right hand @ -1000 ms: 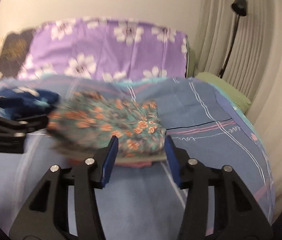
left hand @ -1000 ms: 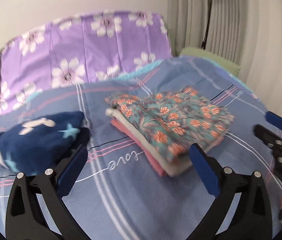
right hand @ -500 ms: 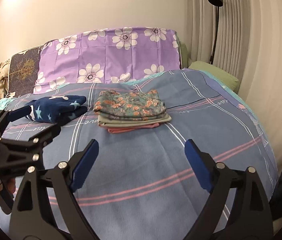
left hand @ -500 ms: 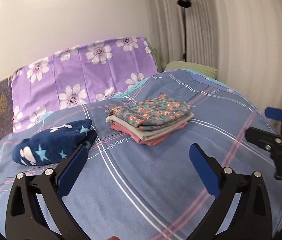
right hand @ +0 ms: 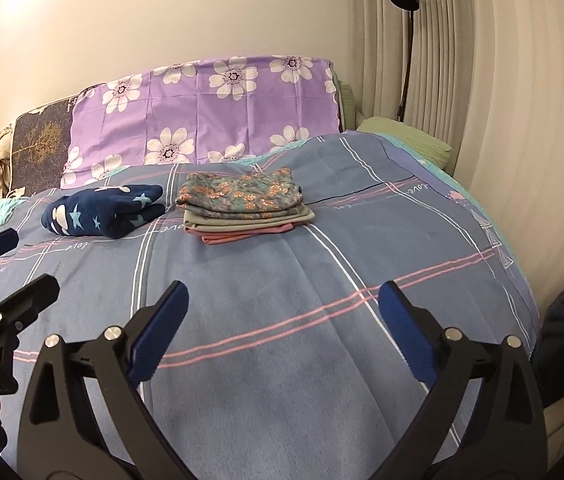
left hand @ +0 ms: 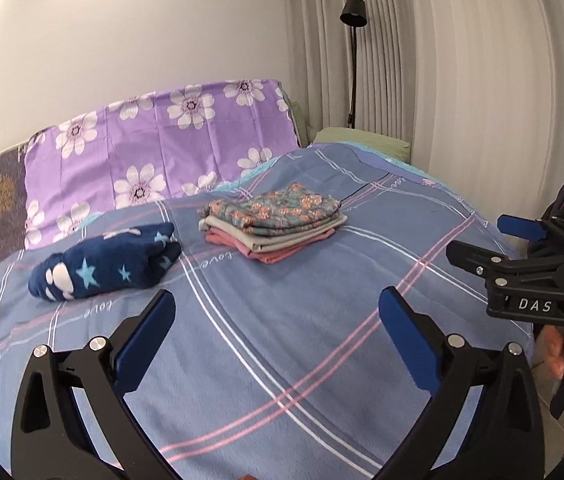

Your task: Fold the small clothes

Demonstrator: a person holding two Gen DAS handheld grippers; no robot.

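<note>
My left gripper [left hand: 274, 320]: jaws wide apart, empty. My right gripper [right hand: 282, 320]: jaws opening, nothing between. Folded stack [right hand: 244, 204] on the bedspread [right hand: 282, 360], well ahead of both. Navy star garment [right hand: 102, 210] just left of stack, long axis crosswise; left gripper likely nearer.

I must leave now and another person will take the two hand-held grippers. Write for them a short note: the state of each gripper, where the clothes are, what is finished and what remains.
Left hand-held gripper: open, empty, above bare bedspread.
Right hand-held gripper: jaws opening, nothing between them, also over bare bedspread.
Clothes: a folded stack sits mid-bed, floral piece on top, a grey and a pink one beneath. The navy star-print piece lies beside it, apart from the stack, bundled rather than flat.
Done: the stack looks neat and complete.
Left: probably the navy piece, if it needs a flat fold and stacking. No other loose clothes are visible on the bed.
</note>
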